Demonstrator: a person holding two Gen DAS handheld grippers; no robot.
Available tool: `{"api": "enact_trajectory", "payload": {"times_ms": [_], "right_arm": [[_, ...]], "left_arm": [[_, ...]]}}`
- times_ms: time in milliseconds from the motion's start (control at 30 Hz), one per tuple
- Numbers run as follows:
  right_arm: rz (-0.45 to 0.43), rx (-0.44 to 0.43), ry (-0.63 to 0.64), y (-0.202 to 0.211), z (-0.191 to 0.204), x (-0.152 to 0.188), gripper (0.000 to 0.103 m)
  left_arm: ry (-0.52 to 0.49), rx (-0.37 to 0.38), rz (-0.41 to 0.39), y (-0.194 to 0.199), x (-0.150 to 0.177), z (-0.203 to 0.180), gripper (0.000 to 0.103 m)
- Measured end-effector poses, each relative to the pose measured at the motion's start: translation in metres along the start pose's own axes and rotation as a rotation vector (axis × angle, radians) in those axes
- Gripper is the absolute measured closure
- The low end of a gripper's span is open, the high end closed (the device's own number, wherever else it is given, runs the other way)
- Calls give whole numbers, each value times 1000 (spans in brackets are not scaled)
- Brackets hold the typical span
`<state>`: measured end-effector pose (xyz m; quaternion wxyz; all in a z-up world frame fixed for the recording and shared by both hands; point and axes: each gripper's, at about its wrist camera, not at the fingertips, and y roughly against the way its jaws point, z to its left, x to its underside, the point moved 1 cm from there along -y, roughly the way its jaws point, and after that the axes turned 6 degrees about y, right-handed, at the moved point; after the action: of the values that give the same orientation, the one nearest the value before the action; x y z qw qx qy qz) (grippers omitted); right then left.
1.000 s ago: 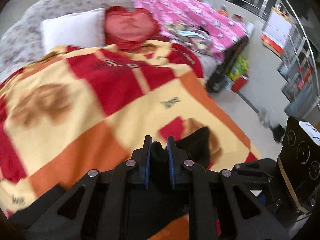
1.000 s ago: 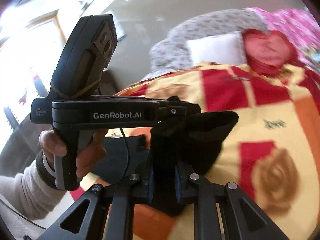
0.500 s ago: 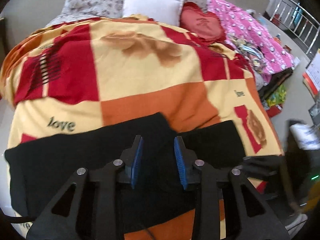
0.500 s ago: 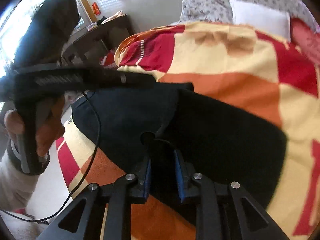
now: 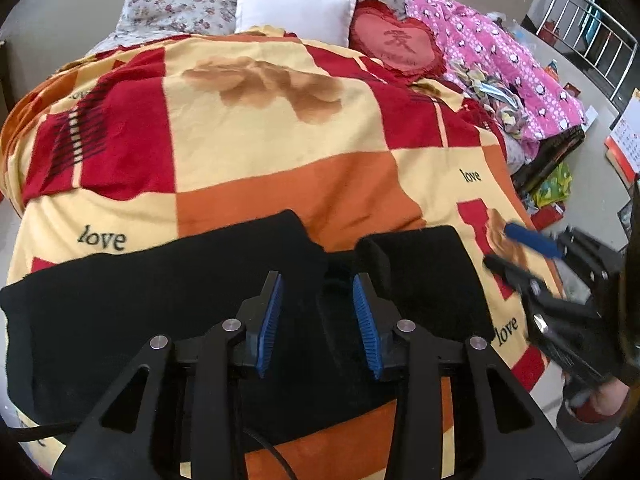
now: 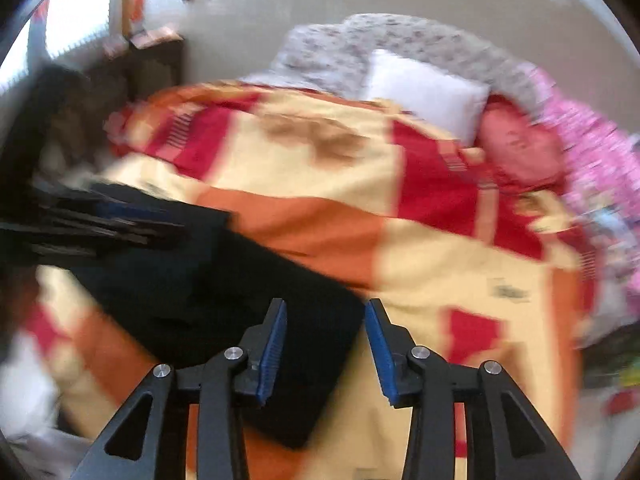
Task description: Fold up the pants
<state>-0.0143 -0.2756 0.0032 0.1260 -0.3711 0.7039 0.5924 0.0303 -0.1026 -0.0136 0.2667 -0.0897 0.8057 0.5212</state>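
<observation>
The black pants (image 5: 168, 304) lie flat on the checked red, orange and cream blanket (image 5: 280, 148) near the bed's front edge, folded over on themselves. My left gripper (image 5: 318, 320) is open just above their middle, holding nothing. My right gripper (image 6: 326, 344) is open and empty over the pants' right end (image 6: 256, 300); this view is motion-blurred. The right gripper also shows at the right of the left wrist view (image 5: 532, 256), jaws apart. The left gripper shows blurred at the left of the right wrist view (image 6: 100, 224).
A white pillow (image 5: 294, 10), a red heart cushion (image 5: 396, 42) and a pink quilt (image 5: 504, 64) lie at the bed's far end. Floor, a metal railing (image 5: 588, 60) and boxes are to the right. A dark cabinet (image 6: 152, 68) stands left of the bed.
Both grippers held the pants up shut a second ago, laid them on the blanket, then opened and let go. The right gripper has pulled back to the right.
</observation>
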Motion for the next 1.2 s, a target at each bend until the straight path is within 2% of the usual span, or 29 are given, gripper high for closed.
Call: {"api": "enact_trajectory", "payload": {"times_ms": [67, 100, 333, 1133, 1167, 1200], "right_arm": [[52, 106, 20, -3, -13, 11, 64], [67, 117, 11, -5, -19, 15, 64], [92, 124, -29, -8, -40, 26, 64], [104, 111, -24, -13, -31, 30, 62], [98, 105, -30, -12, -31, 30, 62], [86, 94, -41, -10, -32, 29, 62]], "left_arm": [[-7, 2, 5, -2, 2, -2, 67], [-12, -1, 8, -4, 2, -3, 67], [-10, 2, 27, -9, 6, -5, 67], [27, 35, 44, -8, 10, -1, 65], [32, 44, 46, -6, 11, -1, 64], [38, 50, 46, -4, 12, 0, 56]]}}
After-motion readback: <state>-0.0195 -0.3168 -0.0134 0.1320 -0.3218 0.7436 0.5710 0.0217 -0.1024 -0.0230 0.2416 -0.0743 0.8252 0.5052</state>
